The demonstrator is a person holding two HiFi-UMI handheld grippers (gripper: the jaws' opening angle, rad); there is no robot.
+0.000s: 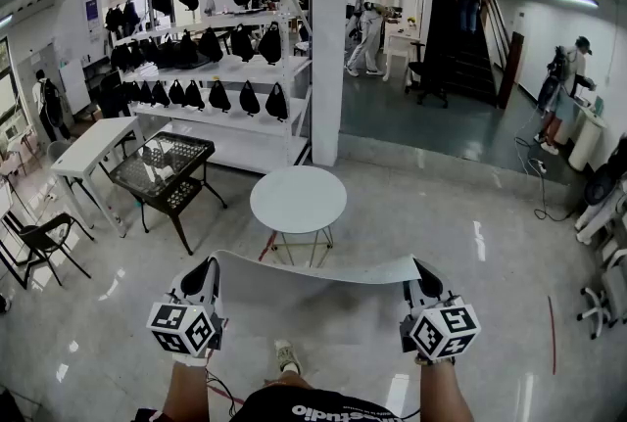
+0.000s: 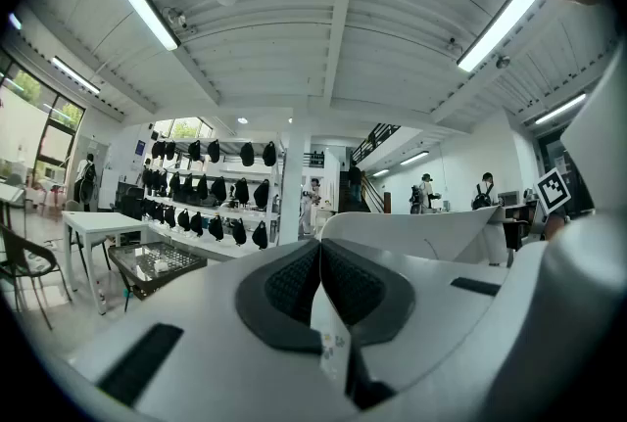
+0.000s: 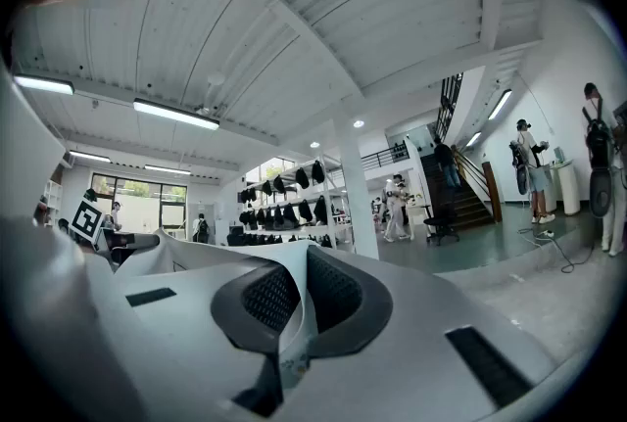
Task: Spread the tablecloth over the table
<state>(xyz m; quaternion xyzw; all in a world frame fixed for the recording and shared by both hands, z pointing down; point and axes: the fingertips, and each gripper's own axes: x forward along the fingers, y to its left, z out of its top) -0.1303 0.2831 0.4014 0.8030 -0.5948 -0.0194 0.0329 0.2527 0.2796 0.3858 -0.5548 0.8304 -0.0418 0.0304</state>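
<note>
Holding the tablecloth [image 1: 313,288] taut, left tool [image 1: 203,275] and right tool [image 1: 427,279] each clamped on one corner; next, it likely needs carrying over the far desk [image 1: 298,199].

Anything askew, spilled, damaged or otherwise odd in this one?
Nothing stands out. The tablecloth hangs between the left gripper and the right gripper, each shut on an edge; the round table ahead stands upright, not yet covered.

Long white ceiling tube lamps [image 2: 142,1] light everything brightly; the glossy pale floor [image 1: 478,242] shows glare; fisheye edges bend and darken.
</note>
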